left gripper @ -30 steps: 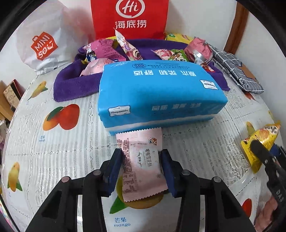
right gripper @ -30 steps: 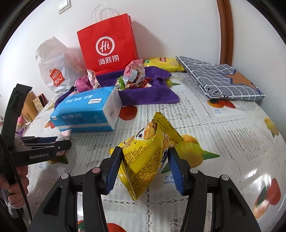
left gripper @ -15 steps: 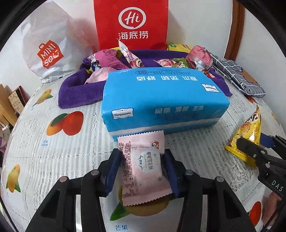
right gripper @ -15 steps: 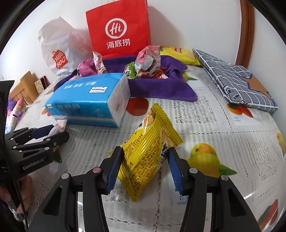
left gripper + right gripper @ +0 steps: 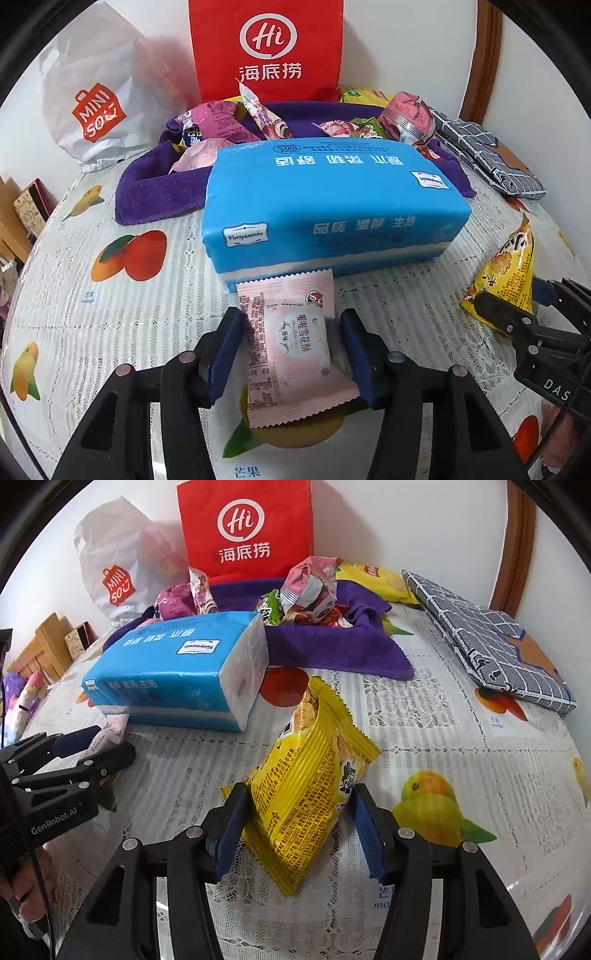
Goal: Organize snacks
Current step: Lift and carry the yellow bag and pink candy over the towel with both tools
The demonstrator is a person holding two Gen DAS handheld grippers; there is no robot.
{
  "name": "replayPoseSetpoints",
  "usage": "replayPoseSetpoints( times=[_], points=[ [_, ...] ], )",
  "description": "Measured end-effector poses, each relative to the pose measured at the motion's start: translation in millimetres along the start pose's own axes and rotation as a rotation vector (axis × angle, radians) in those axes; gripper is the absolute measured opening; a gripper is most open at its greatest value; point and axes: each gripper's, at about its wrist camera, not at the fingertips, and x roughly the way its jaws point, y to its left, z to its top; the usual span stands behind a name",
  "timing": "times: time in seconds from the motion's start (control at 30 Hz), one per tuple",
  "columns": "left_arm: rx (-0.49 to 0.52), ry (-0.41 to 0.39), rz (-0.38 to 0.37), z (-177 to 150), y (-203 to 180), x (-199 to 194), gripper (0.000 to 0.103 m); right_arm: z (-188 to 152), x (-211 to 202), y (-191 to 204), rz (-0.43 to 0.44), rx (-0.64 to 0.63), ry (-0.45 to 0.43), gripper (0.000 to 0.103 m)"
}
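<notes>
We hold two grippers over the fruit-printed tablecloth (image 5: 122,314), one snack between the fingers of each. Nearest in the left wrist view, the left gripper (image 5: 291,332) straddles one pink snack packet (image 5: 291,343) that lies flat on the cloth, its far edge touching the blue tissue pack (image 5: 325,199). There is a gap at each blue pad, so the packet lies loose between them; these jaws have just been opening. A second ago the pads sat snug on the packet's sides.

In the right wrist view, the right gripper (image 5: 299,812) brackets one yellow snack bag (image 5: 310,775), which stands tilted on the cloth. Its left pad touches the bag's edge and the right pad is just beside the bag; whether they press we cannot tell. These jaws have also just been opening. A second ago this bag was further from the tissue pack; now it stands near the pack's white end.

Beyond the one tissue pack lies one purple towel (image 5: 332,646) heaped with wrapped snacks (image 5: 310,587); we cannot count them exactly. One folded grey checked cloth (image 5: 491,646) lies to the right. At the wall stand two bags: one red paper bag (image 5: 269,48) and one white plastic bag (image 5: 92,92).
</notes>
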Motion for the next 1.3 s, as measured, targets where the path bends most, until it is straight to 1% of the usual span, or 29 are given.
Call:
replayPoseSetpoints(
  times=[0.1, 0.13, 0.17, 0.2, 0.23, 0.33, 0.47, 0.57, 0.8, 0.93, 1.07, 1.3],
  points=[
    [-0.006, -0.003, -0.012, 0.1, 1.3, -0.9, 0.052, -0.1, 0.0, 1.2, -0.004, -0.008, 0.002, 0.057],
    [-0.006, -0.005, -0.014, 0.0, 1.5, -1.6, 0.044, -0.3, -0.3, 1.0, -0.004, -0.006, 0.000, 0.056],
    [-0.009, -0.013, -0.033, 0.0, 2.6, -3.1, 0.042, -0.5, -0.7, 0.3, 0.000, -0.004, -0.002, 0.056],
    [-0.015, -0.015, -0.051, -0.1, 4.1, -3.7, 0.040, -1.0, -2.0, 0.1, 0.011, -0.001, -0.006, 0.051],
    [-0.023, -0.016, -0.060, 0.2, 5.8, -4.2, 0.039, -0.9, -2.2, -1.1, 0.018, 0.001, -0.008, 0.048],
    [-0.031, -0.016, -0.079, 0.3, 9.1, -6.3, 0.037, -1.4, -4.3, -4.5, 0.032, 0.021, -0.012, 0.044],
    [-0.027, -0.009, -0.087, -1.9, 13.1, -13.7, 0.035, 0.2, -13.9, -8.7, 0.048, 0.065, -0.012, 0.041],
    [-0.036, -0.006, -0.116, -3.3, 19.2, -21.9, 0.035, 5.5, -27.0, -3.7, 0.025, 0.048, -0.048, 0.040],
    [-0.046, -0.034, -0.161, 5.9, 31.5, -49.6, 0.035, 26.1, -53.2, 15.1, 0.037, 0.019, -0.107, 0.040],
    [-0.047, -0.050, -0.162, 20.8, 38.5, -63.7, 0.035, 45.0, -63.7, 22.8, 0.051, 0.021, -0.136, 0.040],
    [-0.066, -0.065, -0.169, 42.0, 46.6, -74.7, 0.035, 72.7, -75.5, 26.2, 0.067, 0.029, -0.168, 0.040],
    [-0.046, -0.134, -0.180, 93.0, 50.9, -98.3, 0.035, 126.1, -91.8, 35.9, 0.040, 0.001, -0.237, 0.040]
  ],
)
